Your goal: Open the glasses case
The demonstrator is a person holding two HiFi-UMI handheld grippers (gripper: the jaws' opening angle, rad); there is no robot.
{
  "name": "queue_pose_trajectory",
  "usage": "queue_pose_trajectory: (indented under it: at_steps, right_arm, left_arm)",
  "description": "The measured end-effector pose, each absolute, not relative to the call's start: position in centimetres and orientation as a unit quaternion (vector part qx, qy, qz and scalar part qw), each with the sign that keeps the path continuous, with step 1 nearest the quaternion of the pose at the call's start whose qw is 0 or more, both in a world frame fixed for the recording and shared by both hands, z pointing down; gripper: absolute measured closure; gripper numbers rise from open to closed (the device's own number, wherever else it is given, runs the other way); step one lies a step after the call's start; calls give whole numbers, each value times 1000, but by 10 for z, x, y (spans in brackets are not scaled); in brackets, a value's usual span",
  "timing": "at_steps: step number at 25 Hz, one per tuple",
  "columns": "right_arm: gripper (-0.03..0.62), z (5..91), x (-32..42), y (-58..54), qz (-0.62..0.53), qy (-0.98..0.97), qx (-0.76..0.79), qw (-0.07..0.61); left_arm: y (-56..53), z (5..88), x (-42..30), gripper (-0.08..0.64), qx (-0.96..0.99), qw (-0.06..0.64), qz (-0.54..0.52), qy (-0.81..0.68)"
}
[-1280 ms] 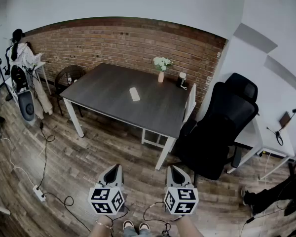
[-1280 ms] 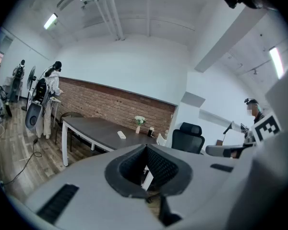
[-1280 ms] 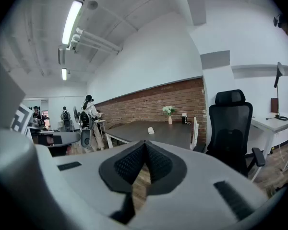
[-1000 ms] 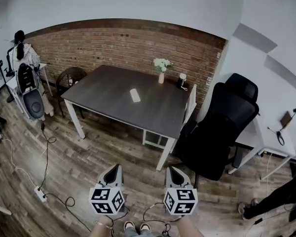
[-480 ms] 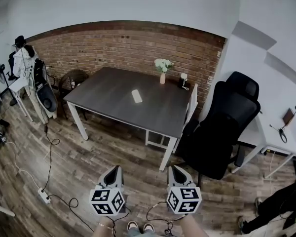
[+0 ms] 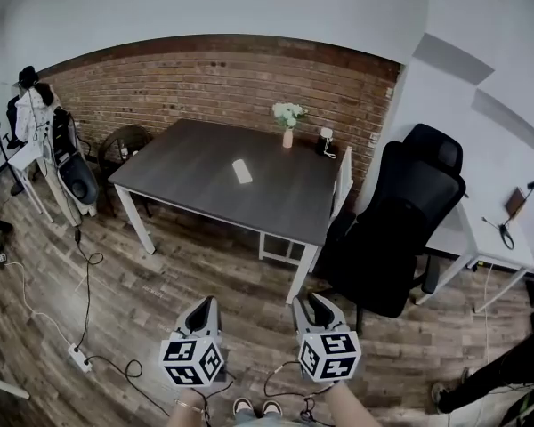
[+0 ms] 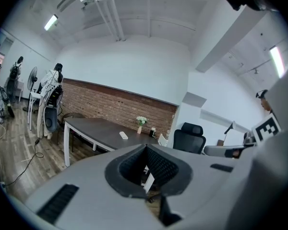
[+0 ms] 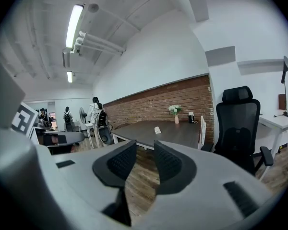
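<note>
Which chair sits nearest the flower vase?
The white chair at the table's right end, close to the vase. The black office chair stands beyond it, and the dark round chair is at the table's left end.

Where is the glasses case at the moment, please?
In the head view, the glasses case lies near the middle of the dark table, left of and nearer than the flower vase.

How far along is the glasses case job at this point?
Done: nothing yet; the glasses case lies on the table, far from both grippers. In hand: nothing held; the left gripper is shut and empty, and the jaws of the right gripper are opening with nothing between them. Left: walk up to the table, reach the case and open it.
</note>
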State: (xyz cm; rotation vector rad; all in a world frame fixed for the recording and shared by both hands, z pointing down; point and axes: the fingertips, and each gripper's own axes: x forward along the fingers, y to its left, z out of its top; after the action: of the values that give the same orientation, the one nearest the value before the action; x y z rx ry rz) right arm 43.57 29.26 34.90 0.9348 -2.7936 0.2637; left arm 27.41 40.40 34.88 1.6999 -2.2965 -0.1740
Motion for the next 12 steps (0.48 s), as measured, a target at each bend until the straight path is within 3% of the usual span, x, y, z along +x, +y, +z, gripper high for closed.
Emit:
queue_pose_trajectory:
  at_steps: [12]
  right_arm:
    - [476, 365, 397, 285, 101, -929, 343, 99]
  left_arm:
    - [391, 365, 232, 565, 608, 151, -53, -778]
